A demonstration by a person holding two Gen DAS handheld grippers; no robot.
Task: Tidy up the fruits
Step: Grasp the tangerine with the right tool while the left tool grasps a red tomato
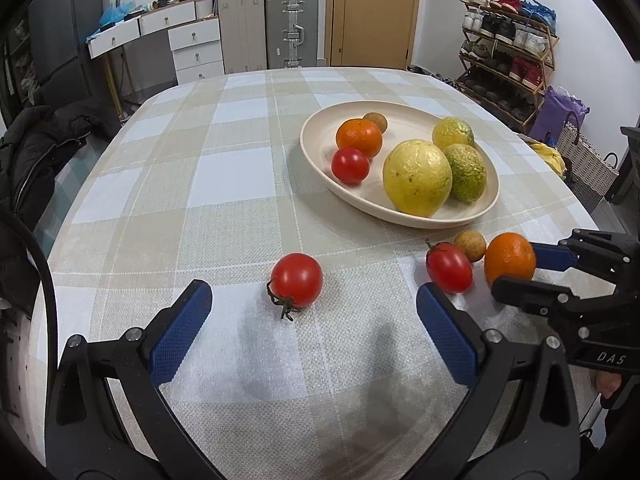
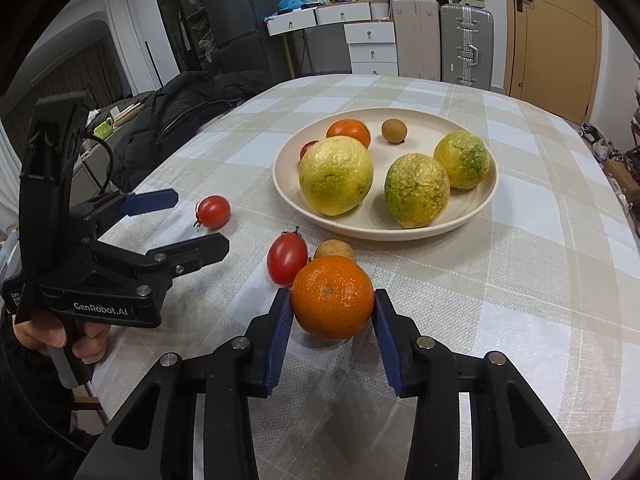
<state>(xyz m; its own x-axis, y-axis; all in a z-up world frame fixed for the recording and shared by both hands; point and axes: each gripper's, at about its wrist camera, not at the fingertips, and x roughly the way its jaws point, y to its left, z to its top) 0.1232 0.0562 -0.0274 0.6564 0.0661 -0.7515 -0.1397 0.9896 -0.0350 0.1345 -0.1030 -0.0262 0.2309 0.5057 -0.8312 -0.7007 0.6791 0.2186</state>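
one checked tablecloth (image 1: 224, 184); suitcases (image 1: 292, 28) behind

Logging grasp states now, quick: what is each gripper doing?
Left gripper: open, holding nothing, a tomato just ahead of its fingers.
Right gripper: shut on the orange, which sits on the table.

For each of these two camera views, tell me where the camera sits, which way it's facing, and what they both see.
Left wrist: sits on the left gripper, facing across the table at a loose tomato between its open fingers; the right gripper enters from the right.
Right wrist: sits on the right gripper, looking at the orange between its fingers; the left gripper and the hand holding it show on the left.
Shared: the plate of fruit, the tomato and the orange.
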